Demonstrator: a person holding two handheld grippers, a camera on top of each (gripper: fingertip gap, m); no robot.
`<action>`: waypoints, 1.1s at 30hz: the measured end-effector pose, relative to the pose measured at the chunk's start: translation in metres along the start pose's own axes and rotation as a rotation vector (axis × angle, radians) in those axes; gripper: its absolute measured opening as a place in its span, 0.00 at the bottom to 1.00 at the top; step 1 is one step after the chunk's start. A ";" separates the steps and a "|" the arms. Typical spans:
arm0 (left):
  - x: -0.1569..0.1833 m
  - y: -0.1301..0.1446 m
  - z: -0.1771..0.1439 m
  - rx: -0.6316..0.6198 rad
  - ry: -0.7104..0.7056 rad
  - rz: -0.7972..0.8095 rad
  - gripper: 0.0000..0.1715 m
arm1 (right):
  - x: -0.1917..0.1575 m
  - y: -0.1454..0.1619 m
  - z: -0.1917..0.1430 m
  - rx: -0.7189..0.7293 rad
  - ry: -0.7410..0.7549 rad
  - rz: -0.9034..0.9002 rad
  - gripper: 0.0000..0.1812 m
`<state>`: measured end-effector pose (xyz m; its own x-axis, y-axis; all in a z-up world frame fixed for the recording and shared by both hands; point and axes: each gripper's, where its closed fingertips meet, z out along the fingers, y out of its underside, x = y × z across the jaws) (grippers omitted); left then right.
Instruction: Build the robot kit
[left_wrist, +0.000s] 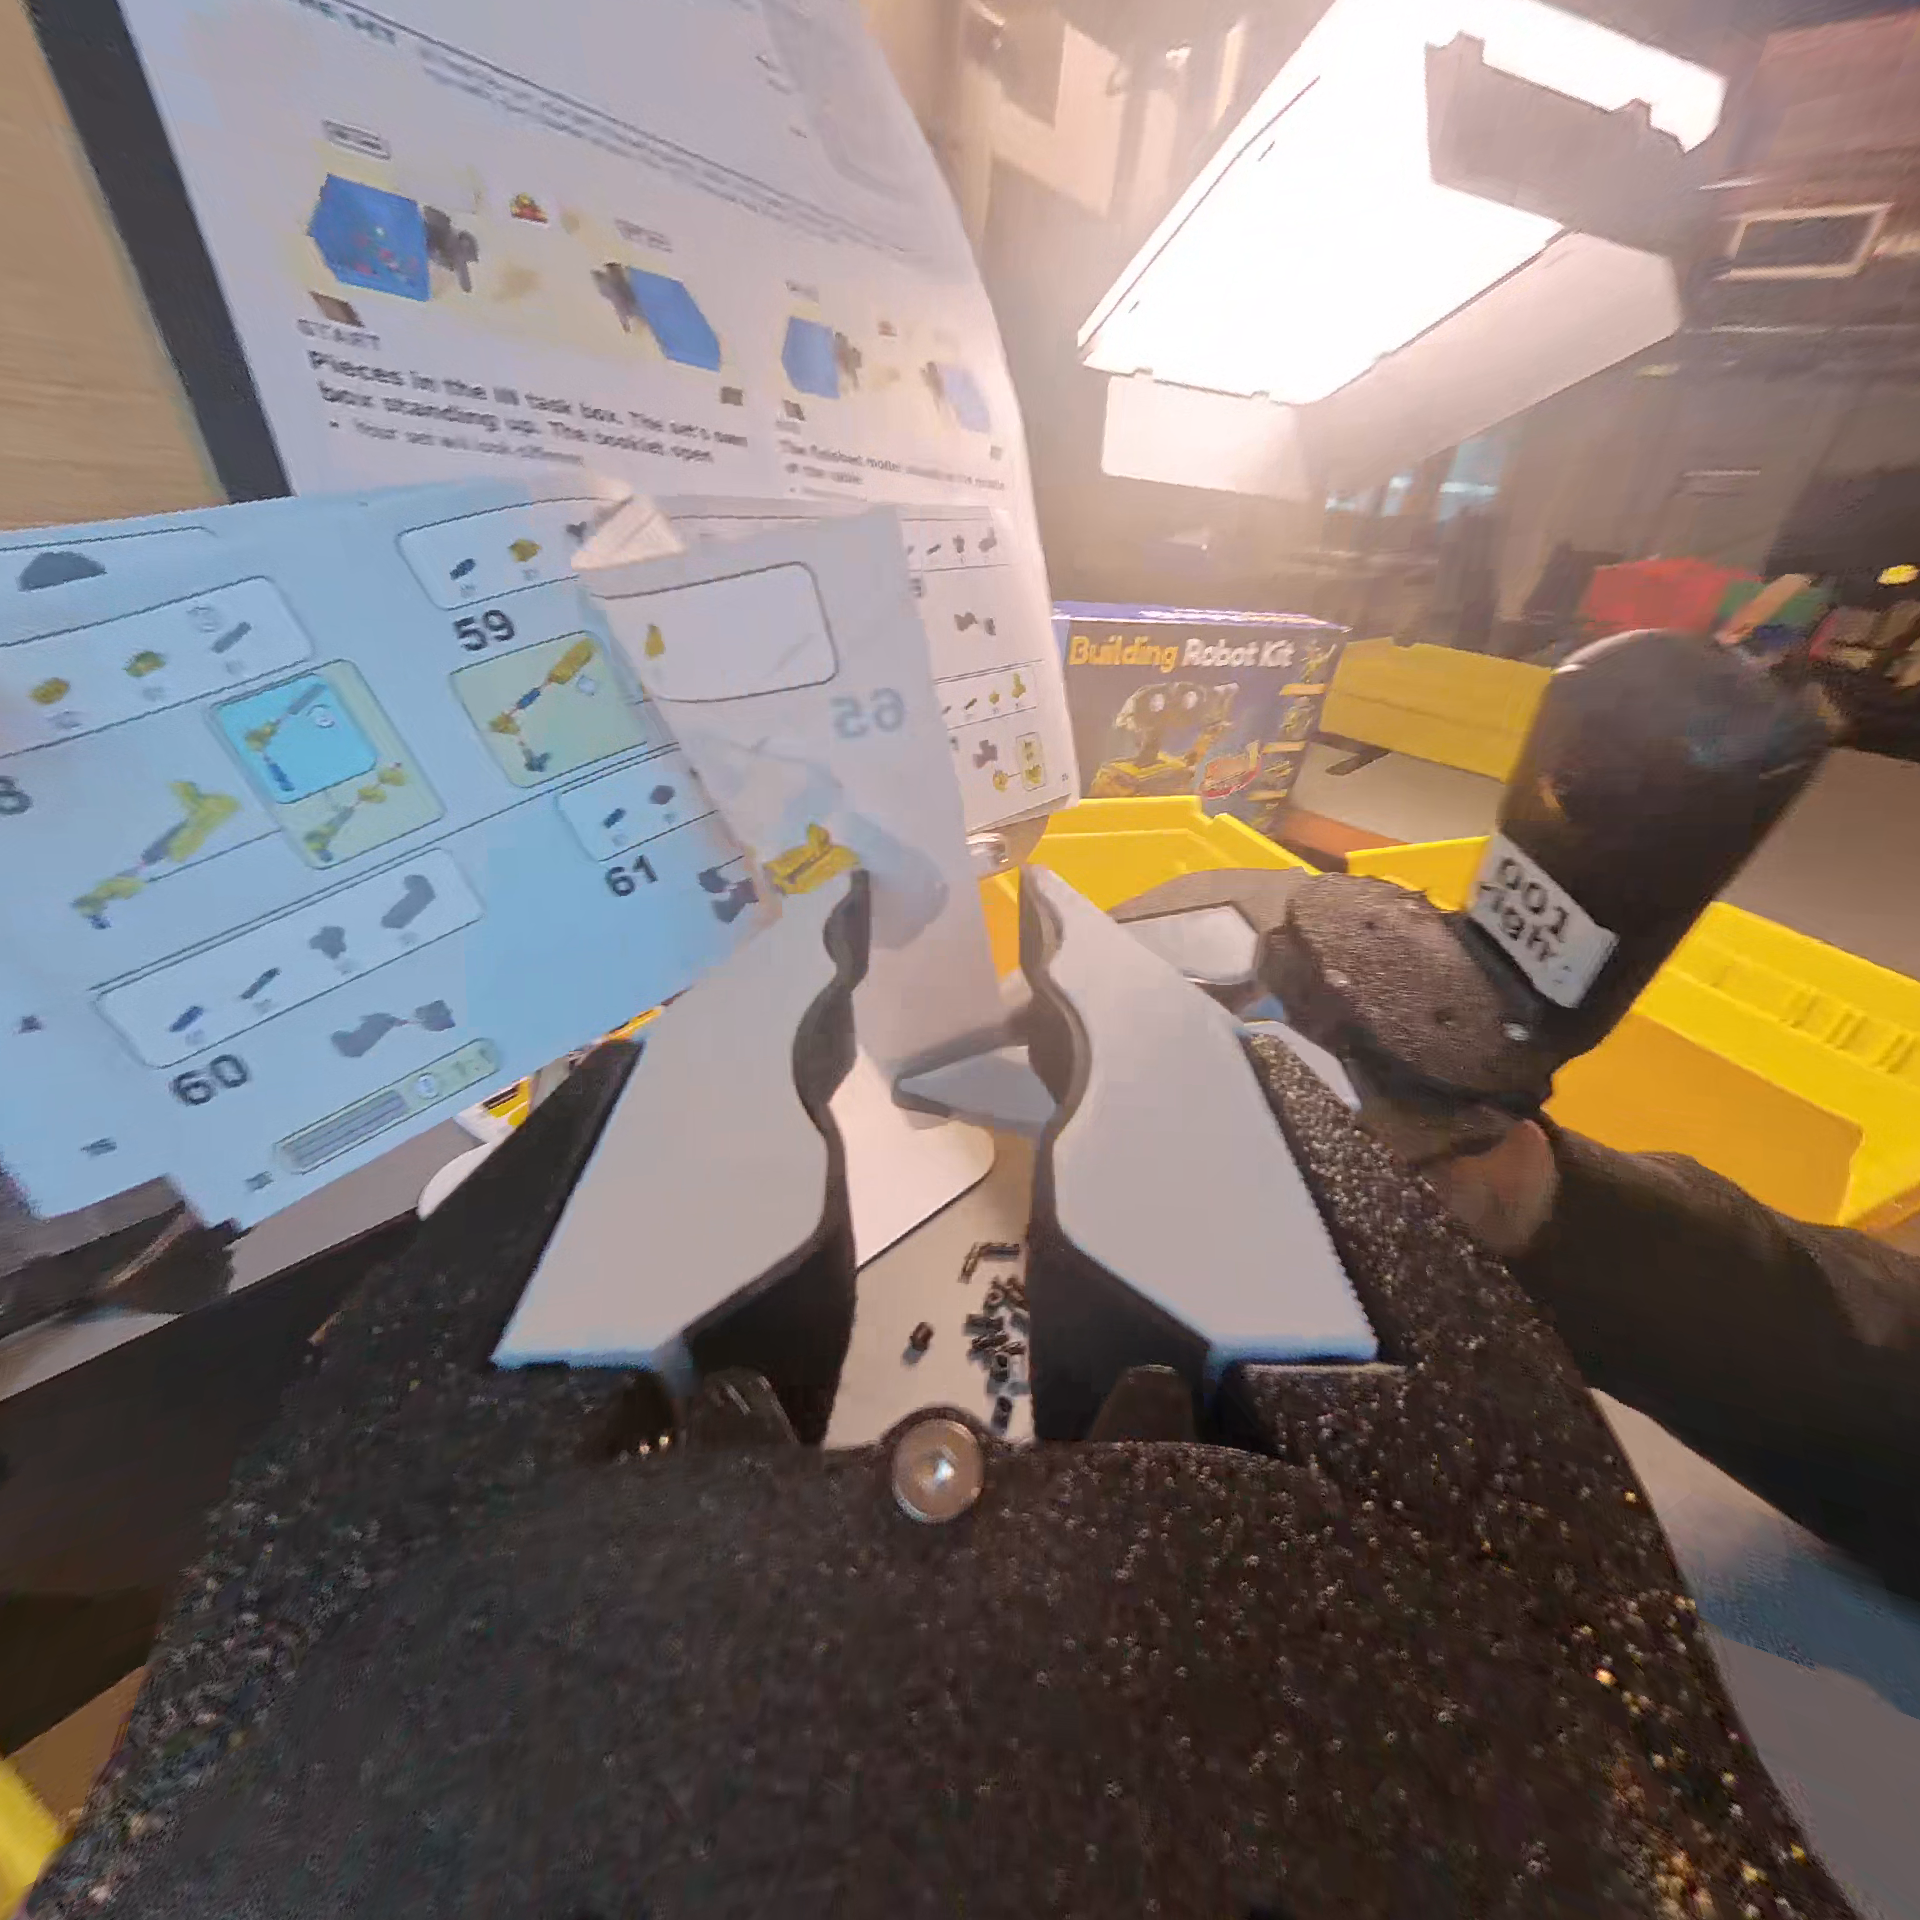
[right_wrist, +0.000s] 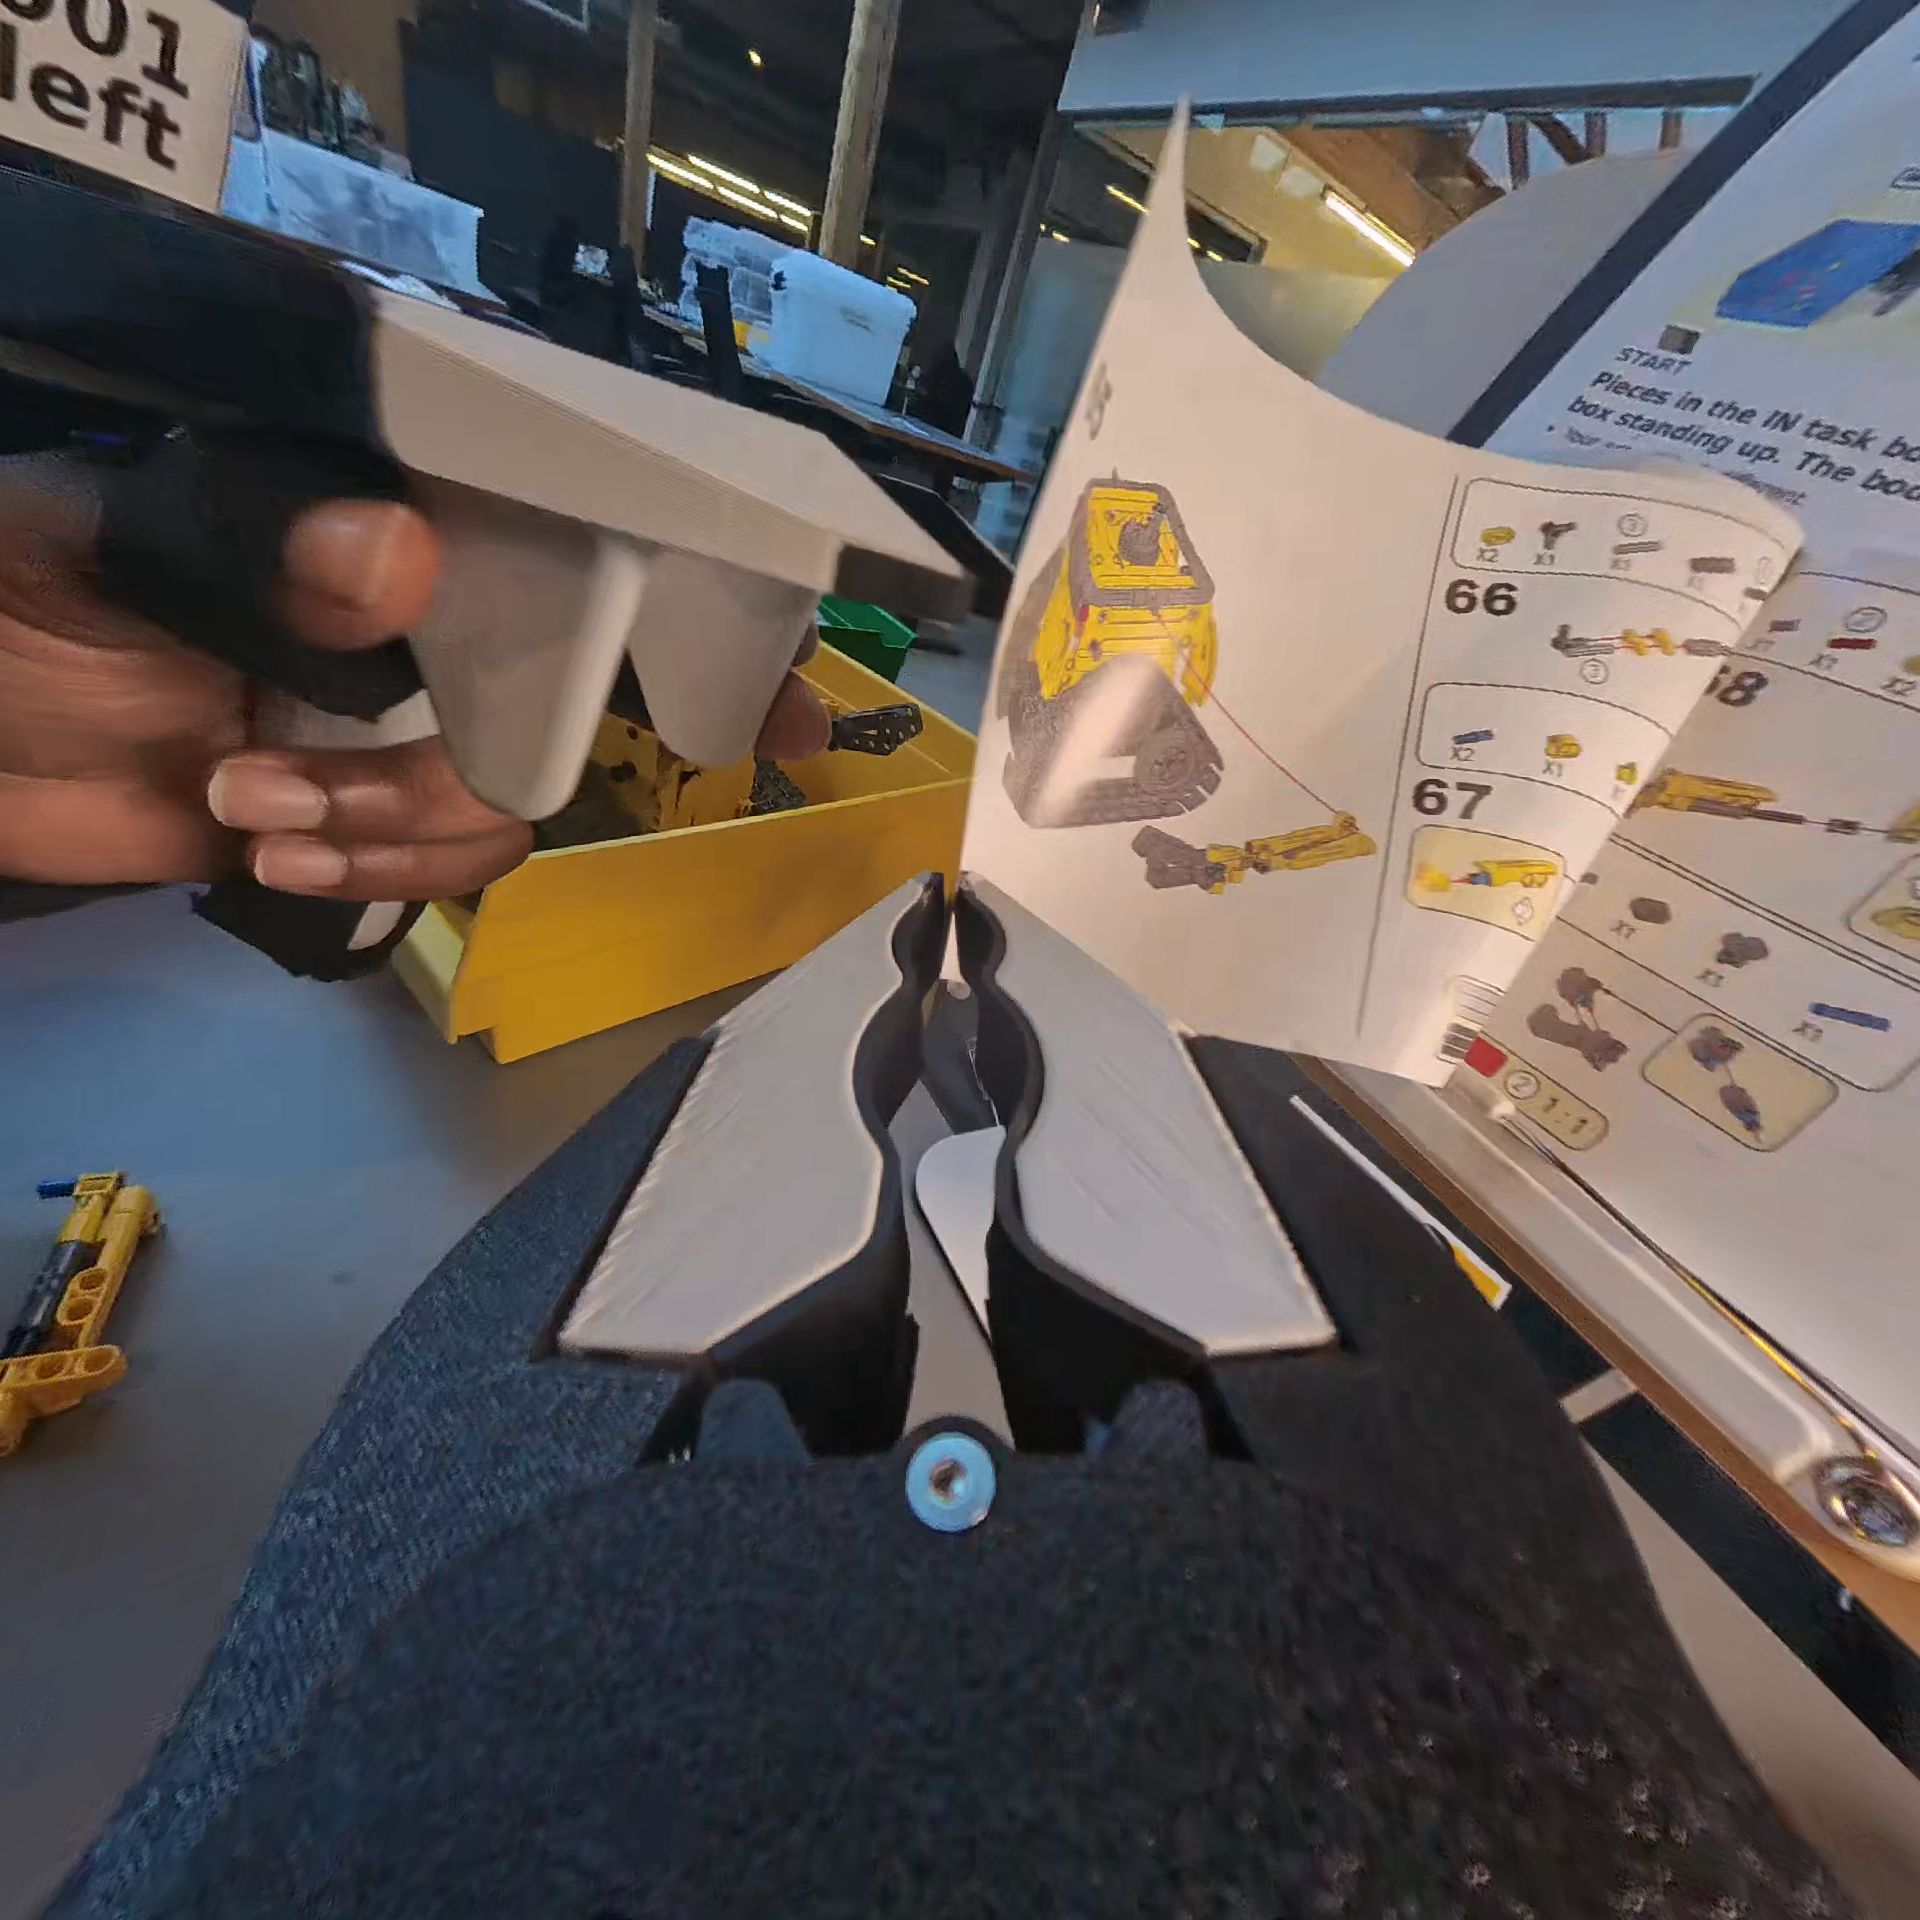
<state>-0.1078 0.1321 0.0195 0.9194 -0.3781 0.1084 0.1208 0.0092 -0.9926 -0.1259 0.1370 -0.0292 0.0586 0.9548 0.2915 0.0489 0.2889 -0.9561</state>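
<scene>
Left wrist view: left gripper (left_wrist: 940, 894) sitting released, fingers spread with a clear gap, nothing pinched. Lifted booklet page (left_wrist: 831, 727) curling right between and behind the tips, whether touching them, can't tell. Rest of the instruction booklet (left_wrist: 260, 790) fanned out to the left, pretty blurry. Big printed sheet (left_wrist: 582, 270) propped up behind it. Farther right, the right gripper (left_wrist: 1455, 987) gripped by a hand (left_wrist: 1496, 1184), over yellow bins (left_wrist: 1714, 1049). Kit box (left_wrist: 1195, 707) standing upright behind the bins. Little black pins (left_wrist: 997, 1320) scattered on the grey table (left_wrist: 914, 1278) between the fingers.

Right wrist view: right gripper (right_wrist: 951, 894) clenched, tips pinching the bottom edge of that same page (right_wrist: 1195, 665), which stands up and curves away to the right. Open booklet (right_wrist: 1714, 914) lying on a stand at right, printed sheet (right_wrist: 1766, 374) behind. Left gripper (right_wrist: 613, 665) hanging up at upper left, held by a hand (right_wrist: 260, 748), above a yellow bin (right_wrist: 675, 914) full of parts. Small yellow assembly (right_wrist: 73, 1299) lying on the table (right_wrist: 312, 1143) at far left, well apart from everything.
</scene>
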 end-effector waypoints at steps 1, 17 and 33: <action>-0.007 0.002 -0.001 -0.013 -0.039 0.016 0.11 | -0.002 0.000 0.002 0.005 0.008 -0.010 0.01; -0.037 -0.020 -0.024 0.092 0.079 -0.254 0.26 | 0.001 -0.005 0.002 0.036 0.069 -0.025 0.01; -0.058 0.010 -0.018 -0.040 -0.066 -0.203 0.00 | -0.004 -0.003 0.008 0.012 0.137 -0.134 0.01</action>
<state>-0.1662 0.1375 0.0020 0.9002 -0.3073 0.3086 0.2925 -0.0984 -0.9512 -0.1339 0.1327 -0.0279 0.1880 0.8892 0.4171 0.0533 0.4148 -0.9084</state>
